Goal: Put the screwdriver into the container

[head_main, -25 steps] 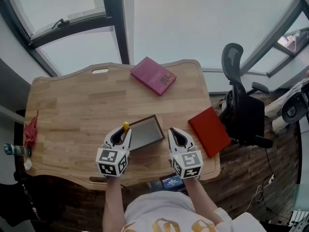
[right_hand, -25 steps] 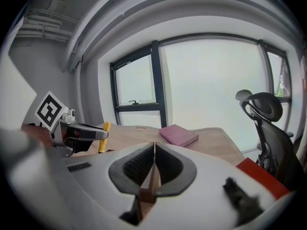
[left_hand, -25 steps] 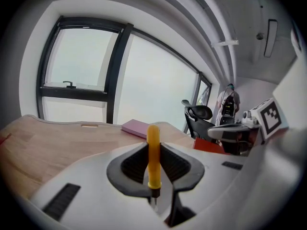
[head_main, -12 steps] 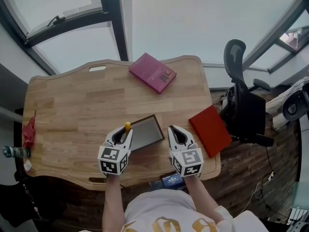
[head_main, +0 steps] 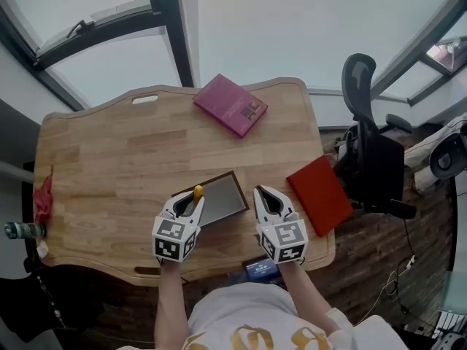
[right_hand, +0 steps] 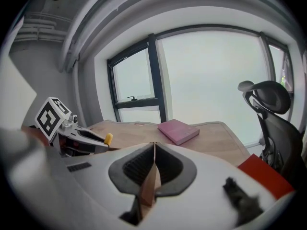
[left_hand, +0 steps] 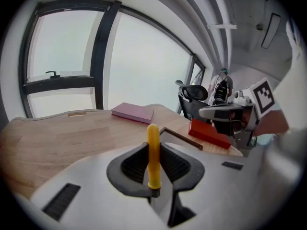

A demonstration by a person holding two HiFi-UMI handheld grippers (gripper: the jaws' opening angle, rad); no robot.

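1. The left claw [head_main: 191, 198] is clamped on a yellow-handled screwdriver [head_main: 198, 192]. In the left gripper view its ribbed pads [left_hand: 133, 163] press on both sides of the handle, which stands upright and pokes out past the claw's tips.
2. The screwdriver's metal shaft cannot be made out in any view.
3. A shallow rectangular container [head_main: 228, 197] with a dark brown rim and a grey floor lies on the light wooden table [head_main: 109, 159], just ahead of both claws. In the head view the yellow handle shows at the container's near-left edge. Whether it touches the rim cannot be told.
4. The right claw [head_main: 264, 195] is closed. In the right gripper view its two pads meet with nothing between them. It hangs just beside the container's near-right corner, apart from the left claw.
5. A flat pink book [head_main: 230, 106] lies near the table's far edge, and a flat red book [head_main: 319, 195] lies at its right edge, near the right claw.
6. A black office chair [head_main: 368, 144] stands off the table's right side.
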